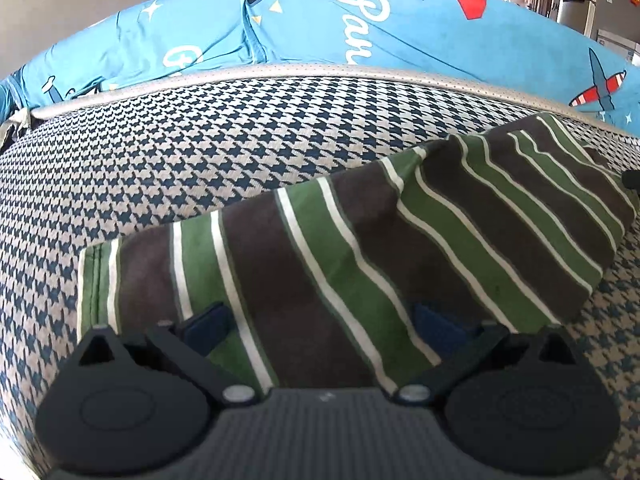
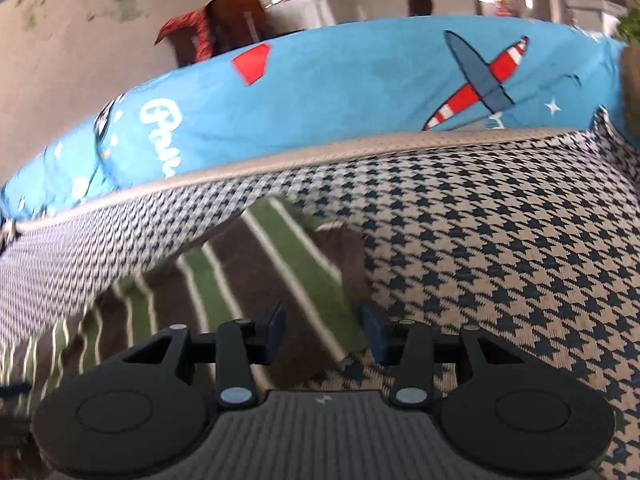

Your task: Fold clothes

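Left gripper (image 1: pixel 320 326) over striped garment (image 1: pixel 360 248), houndstooth cushion (image 1: pixel 200 148), blue bedding (image 1: pixel 320 36)

We hold the left gripper (image 1: pixel 322 326) tilted downward with its two blue-padded fingers (image 1: pixel 206 330) spread wide apart, nothing pinched between them. Our right gripper (image 2: pixel 324 330) also points down and forward, its jaws set partway apart with a clear gap between the blue pads (image 2: pixel 370 332); they press on nothing. Its view is slightly blurred.
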`<state>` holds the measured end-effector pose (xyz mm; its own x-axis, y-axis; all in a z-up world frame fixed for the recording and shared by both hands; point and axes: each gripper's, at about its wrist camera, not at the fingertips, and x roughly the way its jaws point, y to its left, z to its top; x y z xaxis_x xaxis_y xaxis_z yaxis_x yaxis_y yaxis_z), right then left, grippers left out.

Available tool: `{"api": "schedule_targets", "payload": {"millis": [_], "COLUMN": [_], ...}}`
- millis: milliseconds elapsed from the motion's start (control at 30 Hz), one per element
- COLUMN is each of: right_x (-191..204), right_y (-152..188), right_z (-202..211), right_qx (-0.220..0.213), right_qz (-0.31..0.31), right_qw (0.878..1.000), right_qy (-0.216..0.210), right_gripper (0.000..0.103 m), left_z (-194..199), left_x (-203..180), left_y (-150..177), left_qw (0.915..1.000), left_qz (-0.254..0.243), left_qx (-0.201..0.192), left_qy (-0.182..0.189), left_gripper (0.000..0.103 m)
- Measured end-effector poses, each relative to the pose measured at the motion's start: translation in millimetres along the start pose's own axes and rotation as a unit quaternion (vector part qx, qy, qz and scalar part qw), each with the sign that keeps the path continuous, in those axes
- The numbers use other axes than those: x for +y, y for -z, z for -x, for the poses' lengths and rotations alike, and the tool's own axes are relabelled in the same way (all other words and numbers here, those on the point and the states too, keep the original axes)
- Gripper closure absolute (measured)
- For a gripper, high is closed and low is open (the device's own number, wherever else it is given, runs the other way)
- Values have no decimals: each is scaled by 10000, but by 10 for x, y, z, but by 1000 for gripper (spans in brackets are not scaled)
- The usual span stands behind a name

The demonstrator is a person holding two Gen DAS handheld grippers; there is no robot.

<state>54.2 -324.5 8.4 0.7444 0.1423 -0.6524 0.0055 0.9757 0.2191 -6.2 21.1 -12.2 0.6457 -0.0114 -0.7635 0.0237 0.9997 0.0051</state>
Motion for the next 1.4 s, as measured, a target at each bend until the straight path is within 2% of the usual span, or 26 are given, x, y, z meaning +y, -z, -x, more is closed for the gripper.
{"api": "schedule_targets", "payload": {"millis": [233,533,600,667,767,1000,1200,1400], "right_x": [-154,-86,-47,-29,-22,121,453,910], "right_y": [-115,-145,-152,-156,-160,-203,-196,-40], "right_z": [-269,-476,-514,-537,-547,-394,-93,103], "right_qx": [89,-16,-27,-46,-67,-282,-607,-716], "right_qz": [-619,-385,-281,-219,-177,42,461,1093], "right_qw": [9980,9992,9996,9997,9998,9996,9960,9874], "right_qy": [32,-36,-44,1,-39,-90,-466,-894], "right_gripper": [60,60,65,77,85,92,94,95], "left_z": [0,-12,-16,-19,-19,-20,-6,2], "left_x": [15,6,10,15,21,72,179,275], "left_y": [7,-2,-2,-2,-3,-31,-67,-90], "left_qw": [10000,10000,10000,10000,10000,9999,9985,9969], "left_qz": [-3,31,32,32,34,139,510,771], "left_qx": [-36,-36,-34,-33,-31,-20,-79,-150], "left_qy": [30,-3,-3,0,4,80,207,103], "left_gripper": [0,0,0,0,0,0,0,0]}}
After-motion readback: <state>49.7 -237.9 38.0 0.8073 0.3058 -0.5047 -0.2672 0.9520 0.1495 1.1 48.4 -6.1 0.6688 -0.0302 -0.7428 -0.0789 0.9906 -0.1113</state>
